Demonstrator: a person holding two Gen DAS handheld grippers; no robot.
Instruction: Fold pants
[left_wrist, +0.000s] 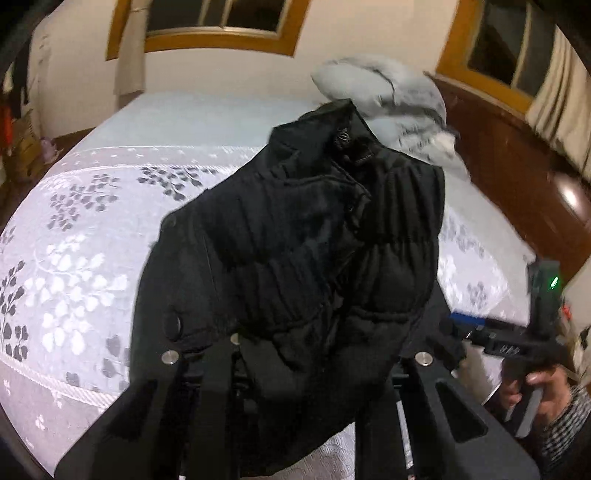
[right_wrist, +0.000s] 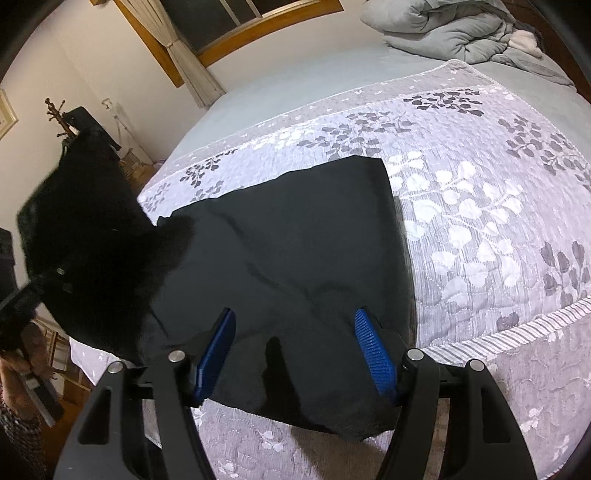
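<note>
Left gripper (left_wrist: 295, 354) pinches the waistband of the pants (right_wrist: 288, 243), lifted at nine o'clock. Legs lie flat on the bed (right_wrist: 480, 229). Right gripper (right_wrist: 295, 350) hovers spread. Recommend laying the waistband squarely onto the hems.

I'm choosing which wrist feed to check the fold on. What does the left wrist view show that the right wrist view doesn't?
Only the left wrist view shows the waistband button close up, on the lifted end pinched in the left gripper.

Only the right wrist view shows the pants lying flat on the bed between the open right gripper fingers.

Both show the leaf-patterned bedspread and the grey duvet.
</note>
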